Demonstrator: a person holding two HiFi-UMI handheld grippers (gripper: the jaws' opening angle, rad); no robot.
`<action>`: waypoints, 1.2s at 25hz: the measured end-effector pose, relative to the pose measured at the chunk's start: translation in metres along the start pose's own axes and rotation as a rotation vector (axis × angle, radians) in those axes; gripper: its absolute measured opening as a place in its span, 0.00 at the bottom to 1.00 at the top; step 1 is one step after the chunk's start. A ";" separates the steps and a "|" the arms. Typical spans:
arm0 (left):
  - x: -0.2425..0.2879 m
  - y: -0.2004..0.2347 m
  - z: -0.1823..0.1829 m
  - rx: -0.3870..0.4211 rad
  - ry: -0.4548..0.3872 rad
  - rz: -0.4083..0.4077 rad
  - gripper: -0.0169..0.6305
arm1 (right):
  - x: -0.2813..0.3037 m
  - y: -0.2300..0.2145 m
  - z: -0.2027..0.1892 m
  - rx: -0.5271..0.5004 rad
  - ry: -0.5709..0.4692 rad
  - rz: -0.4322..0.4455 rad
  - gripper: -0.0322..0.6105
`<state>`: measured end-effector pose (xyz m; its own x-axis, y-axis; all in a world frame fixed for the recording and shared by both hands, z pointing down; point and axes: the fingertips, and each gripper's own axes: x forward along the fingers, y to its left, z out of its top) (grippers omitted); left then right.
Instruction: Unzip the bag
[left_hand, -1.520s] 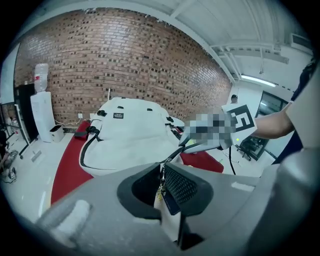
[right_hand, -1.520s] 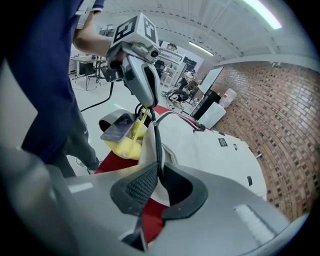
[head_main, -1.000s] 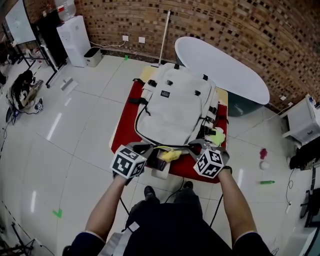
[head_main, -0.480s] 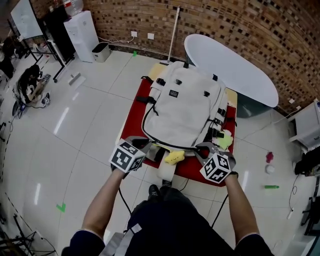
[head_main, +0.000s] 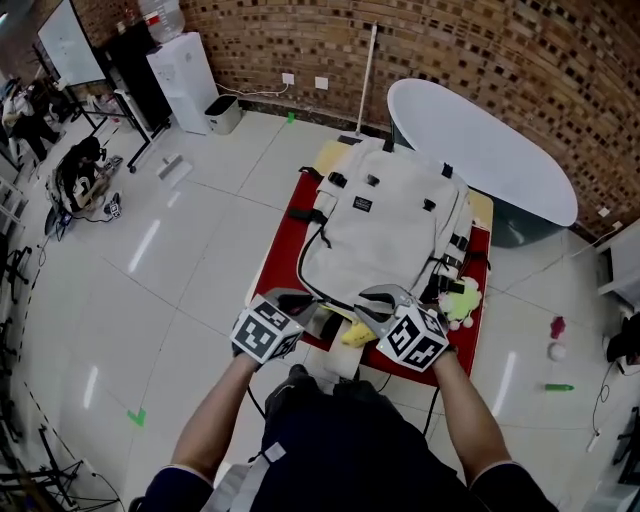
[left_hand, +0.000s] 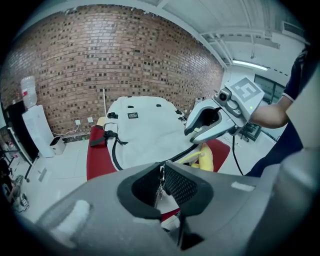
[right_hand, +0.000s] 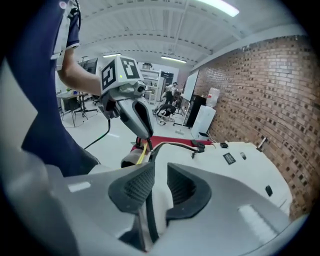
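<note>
Bag flat on red table. Left gripper clamps zipper pull at bag's near edge. Right gripper opening, zipper track loose between pads. Risk: unbraced bag may drag along, zipper jams.

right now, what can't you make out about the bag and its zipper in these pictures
The zipper pull: in the head view it is hidden under the left tongs; only the left gripper view shows it, pinched there.
Inside the backpack: in every view it is covered by its own cloth; only a yellow thing pokes out.
The label: in the head view it is too small to read.
</note>
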<state>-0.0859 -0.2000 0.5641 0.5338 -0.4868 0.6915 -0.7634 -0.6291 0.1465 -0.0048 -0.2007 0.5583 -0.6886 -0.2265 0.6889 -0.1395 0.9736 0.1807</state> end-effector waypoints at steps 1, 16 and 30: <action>0.001 0.001 0.000 0.003 0.003 -0.009 0.08 | 0.009 0.004 0.003 0.002 0.006 0.016 0.17; 0.012 0.018 -0.010 0.150 -0.009 -0.306 0.08 | 0.053 0.031 -0.012 0.113 0.366 -0.020 0.12; 0.009 0.072 -0.018 0.241 0.017 -0.421 0.08 | 0.044 0.031 -0.017 0.323 0.470 -0.192 0.12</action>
<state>-0.1426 -0.2385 0.5937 0.7709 -0.1509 0.6189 -0.3752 -0.8927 0.2496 -0.0276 -0.1806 0.6060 -0.2516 -0.3157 0.9149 -0.4903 0.8566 0.1608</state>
